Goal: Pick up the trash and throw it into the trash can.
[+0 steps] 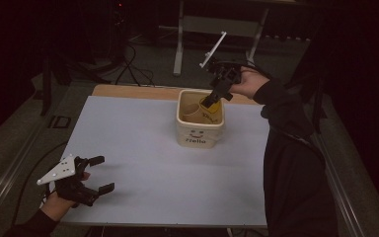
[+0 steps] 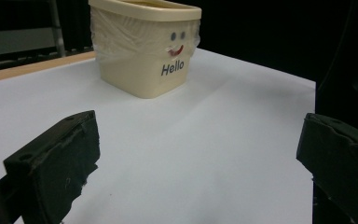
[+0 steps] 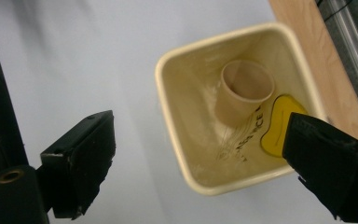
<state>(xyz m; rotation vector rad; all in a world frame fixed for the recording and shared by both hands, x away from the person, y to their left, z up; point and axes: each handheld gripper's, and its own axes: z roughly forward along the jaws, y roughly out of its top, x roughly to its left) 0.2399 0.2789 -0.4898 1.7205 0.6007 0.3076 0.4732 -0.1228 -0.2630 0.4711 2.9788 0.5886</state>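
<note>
A cream tub [image 1: 200, 137] with a smiley face and "Hello" on its front stands at the back middle of the white table top [image 1: 143, 148]. A brown paper cup [image 3: 243, 91] lies inside it beside a yellow piece in a clear printed wrapper [image 3: 276, 128]. My right gripper [image 1: 212, 100] hangs tilted over the tub's far right corner. Its jaws are open, with nothing between them [image 3: 198, 140]. My left gripper [image 1: 106, 173] rests open near the table's front left corner. It faces the tub [image 2: 140, 70] from well back.
A strip of bare wood [image 1: 128, 91] shows along the table's far edge. Beyond it stand a metal frame [image 1: 180, 44] and cables on the dark floor. A dark sleeve [image 1: 291, 163] covers the table's right side.
</note>
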